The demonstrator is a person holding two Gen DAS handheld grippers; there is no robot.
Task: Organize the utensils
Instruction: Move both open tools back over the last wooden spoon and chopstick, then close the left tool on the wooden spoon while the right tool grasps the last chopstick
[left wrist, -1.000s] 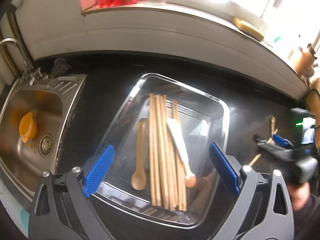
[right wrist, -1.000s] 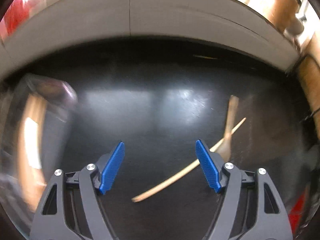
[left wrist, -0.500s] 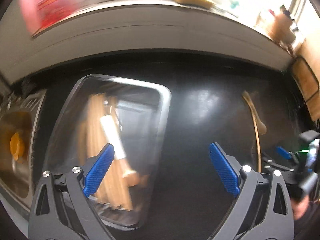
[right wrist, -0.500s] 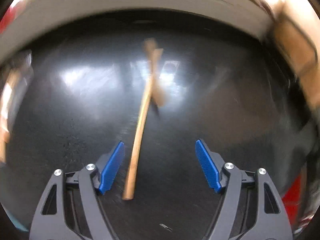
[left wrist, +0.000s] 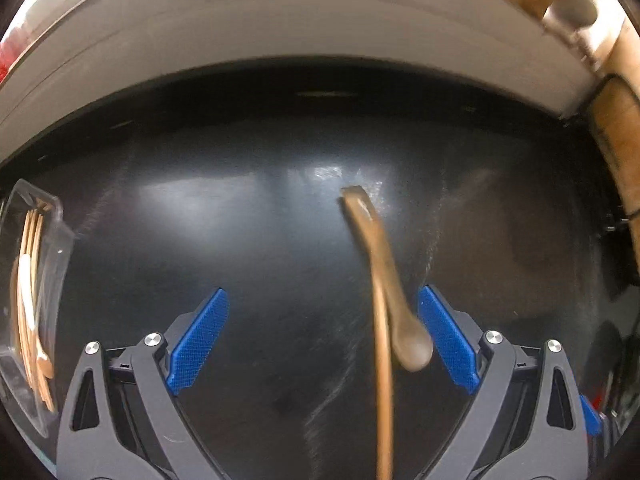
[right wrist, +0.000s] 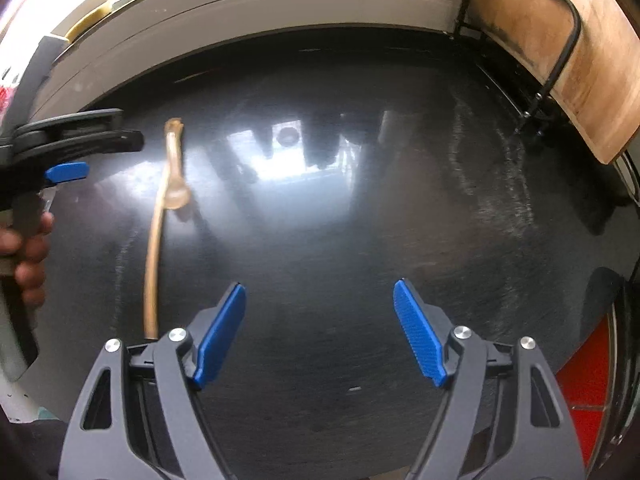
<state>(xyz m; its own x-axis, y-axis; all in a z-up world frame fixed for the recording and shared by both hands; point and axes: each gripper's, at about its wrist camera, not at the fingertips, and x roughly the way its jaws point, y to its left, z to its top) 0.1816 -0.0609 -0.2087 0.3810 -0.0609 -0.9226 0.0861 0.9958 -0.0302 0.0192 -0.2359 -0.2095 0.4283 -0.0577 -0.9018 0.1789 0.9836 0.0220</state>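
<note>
A wooden spoon (left wrist: 414,350) and a thin wooden chopstick (left wrist: 384,400) lie crossed on the black counter. They sit between the fingers of my left gripper (left wrist: 322,296), close to its right pad; it is open and touches neither. In the right wrist view the spoon (right wrist: 176,196) and chopstick (right wrist: 154,248) lie left of my right gripper (right wrist: 320,284). Its jaws are opening with nothing between them. The left gripper (right wrist: 66,172), held by a hand (right wrist: 24,256), hovers beside the spoon. A clear glass tray (left wrist: 60,216) holding several wooden utensils (left wrist: 28,280) shows at the far left.
A pale wall ledge (left wrist: 280,28) runs along the back of the black counter (right wrist: 360,220). A wooden cutting board (right wrist: 560,60) stands in a wire rack at the back right. Something red (right wrist: 580,400) lies at the counter's right edge.
Both grippers swept right along the counter. The tray slid from the middle of the left view to its far left. Spoon and chopstick came between the left fingers and passed left of the right gripper.
</note>
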